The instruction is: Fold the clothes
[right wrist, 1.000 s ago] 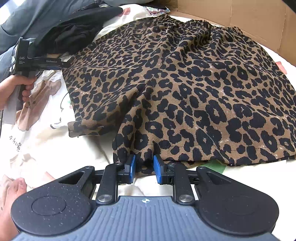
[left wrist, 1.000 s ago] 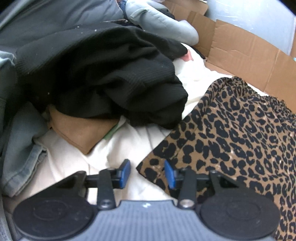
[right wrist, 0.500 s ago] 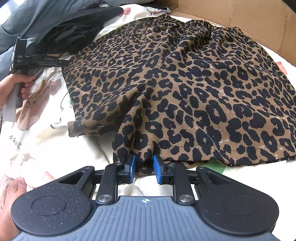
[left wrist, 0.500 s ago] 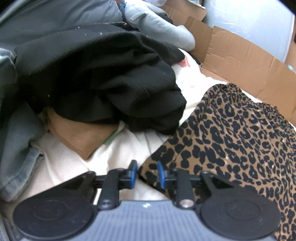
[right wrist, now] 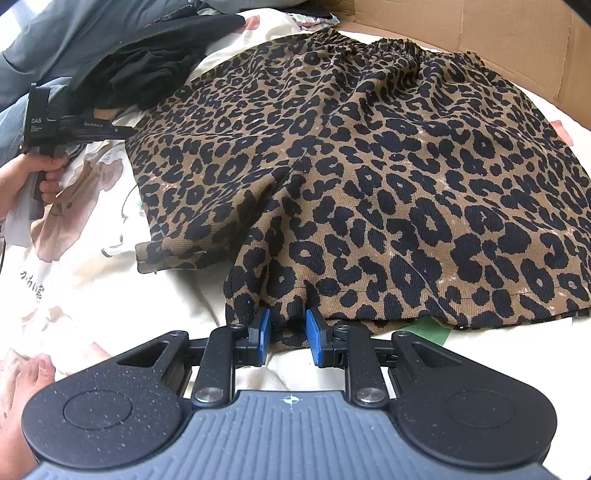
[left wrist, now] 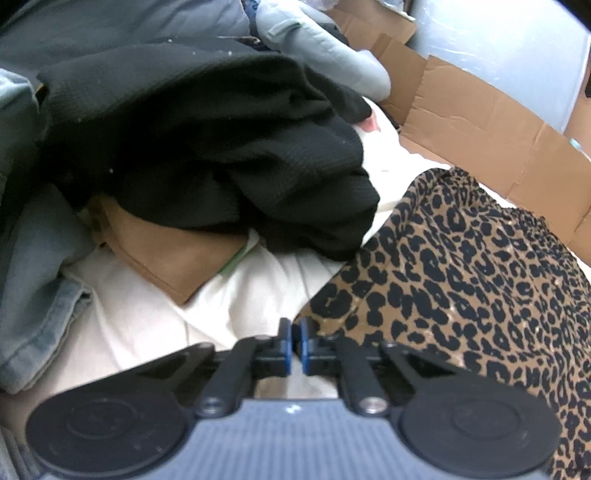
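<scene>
Spread flat, leopard-print shorts (right wrist: pixel 369 166) lie across a cream printed bedsheet (right wrist: pixel 85 295), waistband toward the far side beside a cardboard wall (right wrist: pixel 498 33). At the near hem, the right gripper (right wrist: pixel 287 332) pinches a bunched fold of the print between its blue pads (right wrist: pixel 263 332). On the left edge of the garment, the left gripper (left wrist: pixel 295 343) has its jaws drawn together almost pad to pad at the fabric's corner; whether cloth is caught between them cannot be told. A hand (right wrist: pixel 26 177) grasps that tool's handle. Beyond, to the far left, a black knit garment (left wrist: pixel 221 147) is heaped over a tan one (left wrist: pixel 177 258), with denim (left wrist: pixel 40 325) at the left margin.
</scene>
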`<state>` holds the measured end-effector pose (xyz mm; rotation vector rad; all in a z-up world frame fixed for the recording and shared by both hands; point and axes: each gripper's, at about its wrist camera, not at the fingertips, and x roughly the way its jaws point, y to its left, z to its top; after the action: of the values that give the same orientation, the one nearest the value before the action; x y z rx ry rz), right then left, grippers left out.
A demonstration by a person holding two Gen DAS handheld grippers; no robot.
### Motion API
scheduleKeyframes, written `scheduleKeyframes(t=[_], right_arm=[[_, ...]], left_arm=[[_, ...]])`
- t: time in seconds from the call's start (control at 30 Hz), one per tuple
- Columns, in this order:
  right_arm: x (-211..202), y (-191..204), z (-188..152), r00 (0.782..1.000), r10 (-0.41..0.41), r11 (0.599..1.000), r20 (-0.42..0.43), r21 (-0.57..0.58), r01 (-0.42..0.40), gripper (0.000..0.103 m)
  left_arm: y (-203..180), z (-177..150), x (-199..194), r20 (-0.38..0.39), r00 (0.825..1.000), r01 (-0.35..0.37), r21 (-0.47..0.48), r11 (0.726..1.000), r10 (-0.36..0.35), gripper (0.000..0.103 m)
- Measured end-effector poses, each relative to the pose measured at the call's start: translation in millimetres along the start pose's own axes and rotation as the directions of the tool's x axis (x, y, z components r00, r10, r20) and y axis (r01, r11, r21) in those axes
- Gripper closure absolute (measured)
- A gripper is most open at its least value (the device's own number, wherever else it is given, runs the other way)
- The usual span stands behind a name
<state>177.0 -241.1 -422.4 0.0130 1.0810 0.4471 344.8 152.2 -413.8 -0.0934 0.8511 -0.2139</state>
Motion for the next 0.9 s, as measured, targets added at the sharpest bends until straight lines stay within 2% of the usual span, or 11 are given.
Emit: scheduleKeyframes(t=[0.17,0.3,0.53,0.67,0.9], right_arm=[[-8,-3,0,1.0,0.01,1.0,0.025,0.027,-0.01,0.074],[-15,-5,2,0.999,0.0,1.0,0.049,0.029,-0.001,0.074],[-27,-13,10,0.995,-0.021,0.998,0.094,0.055,0.016,0.072],[-31,-16,15,0.993,-0.021,0.998,0.112,0.063,0.014,0.07],[-31,-15,18,0.992,-0.017,0.998,0.125,0.064,0.009,0.07]], left_arm=[[-11,6,-20,0.028,0.999,0.036,0.02,0.999,-0.037,0.101],[-19,14,-37,0.059,0.995,0.079,0.001,0.997,-0.079,0.101],[-53,24,-63,0.102,0.979,0.179,0.011,0.984,-0.179,0.101],[-80,27,-71,0.101,0.965,0.239,0.037,0.97,-0.241,0.101],[-117,34,-73,0.079,0.962,0.259,0.057,0.964,-0.263,0.102]])
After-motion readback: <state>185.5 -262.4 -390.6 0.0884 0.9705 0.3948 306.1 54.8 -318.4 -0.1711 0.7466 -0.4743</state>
